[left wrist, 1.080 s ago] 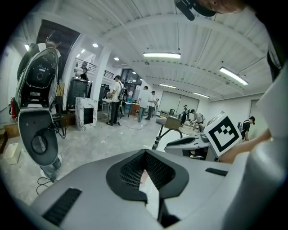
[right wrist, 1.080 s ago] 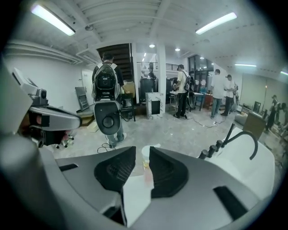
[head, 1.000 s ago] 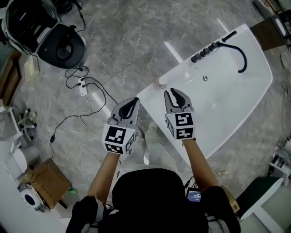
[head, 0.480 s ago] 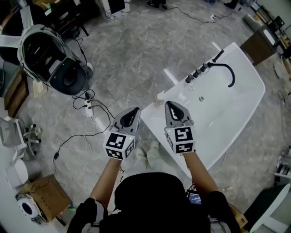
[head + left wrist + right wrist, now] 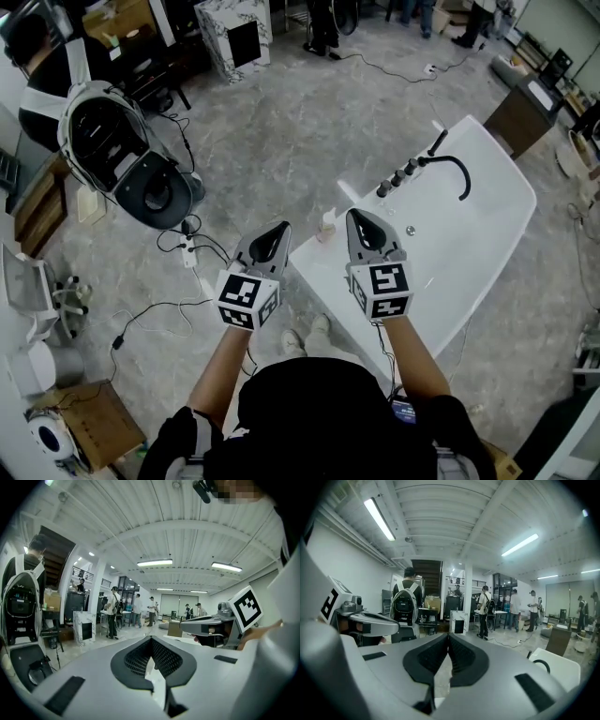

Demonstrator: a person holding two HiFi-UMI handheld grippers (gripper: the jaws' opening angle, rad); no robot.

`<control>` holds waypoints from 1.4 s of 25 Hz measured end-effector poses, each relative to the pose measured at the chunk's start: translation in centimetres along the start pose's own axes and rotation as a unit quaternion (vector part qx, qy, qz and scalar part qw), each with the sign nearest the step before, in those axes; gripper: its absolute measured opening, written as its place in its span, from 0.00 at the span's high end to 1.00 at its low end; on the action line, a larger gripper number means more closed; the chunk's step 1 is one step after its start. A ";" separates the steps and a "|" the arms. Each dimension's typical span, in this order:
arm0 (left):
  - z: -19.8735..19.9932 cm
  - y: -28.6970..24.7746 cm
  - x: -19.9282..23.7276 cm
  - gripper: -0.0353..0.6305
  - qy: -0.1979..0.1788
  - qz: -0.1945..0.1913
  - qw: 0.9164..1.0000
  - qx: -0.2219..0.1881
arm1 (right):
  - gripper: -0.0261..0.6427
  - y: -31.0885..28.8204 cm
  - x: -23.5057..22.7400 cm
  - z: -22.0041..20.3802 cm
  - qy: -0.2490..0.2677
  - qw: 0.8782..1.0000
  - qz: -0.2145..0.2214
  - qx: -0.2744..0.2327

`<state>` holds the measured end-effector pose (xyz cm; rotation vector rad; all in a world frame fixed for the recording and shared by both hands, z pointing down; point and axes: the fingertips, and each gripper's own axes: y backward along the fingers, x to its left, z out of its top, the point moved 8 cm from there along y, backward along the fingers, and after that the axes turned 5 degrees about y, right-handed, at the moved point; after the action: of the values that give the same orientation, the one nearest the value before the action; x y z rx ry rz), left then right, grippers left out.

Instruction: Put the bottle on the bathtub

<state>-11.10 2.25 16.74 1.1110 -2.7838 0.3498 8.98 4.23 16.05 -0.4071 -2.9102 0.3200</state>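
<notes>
A small pale bottle [image 5: 327, 225] stands upright on the near left corner of the white bathtub [image 5: 497, 211]. In the head view it shows between my two grippers, well below them. My left gripper [image 5: 281, 227] is shut with nothing in it, held over the floor just left of the tub corner. My right gripper [image 5: 354, 216] is also shut and empty, above the tub's near rim. Both gripper views look out level across the room. The left gripper's [image 5: 151, 638] jaws and the right gripper's [image 5: 448, 635] jaws meet at the tips.
A black faucet [image 5: 457, 172] and knobs sit on the tub's far rim. An open toilet [image 5: 141, 183] stands at the left, with a power strip and cables [image 5: 186, 251] on the floor. A cardboard box [image 5: 89, 408] lies at the lower left. Several people [image 5: 485, 611] stand far off.
Both grippers have risen, and tub and bottle now look smaller and further below. The right jaws went from open to shut, with nothing between them.
</notes>
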 end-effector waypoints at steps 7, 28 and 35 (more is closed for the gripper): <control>3.6 1.0 -0.5 0.93 -0.027 0.000 0.999 -0.042 | 0.92 1.0 0.2 3.4 0.008 0.999 -0.005 -0.043; 9.4 2.5 -2.3 0.93 -0.079 -0.012 0.991 -0.111 | 0.92 2.8 0.1 7.3 0.035 0.994 -0.022 -0.103; 9.6 2.2 -2.6 0.93 -0.079 -0.014 0.990 -0.112 | 0.93 2.8 -0.2 7.3 0.039 0.994 -0.030 -0.101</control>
<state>-11.05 3.01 6.62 1.1686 -2.8481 -0.0567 8.34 5.46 8.31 -0.3518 -2.8799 0.0010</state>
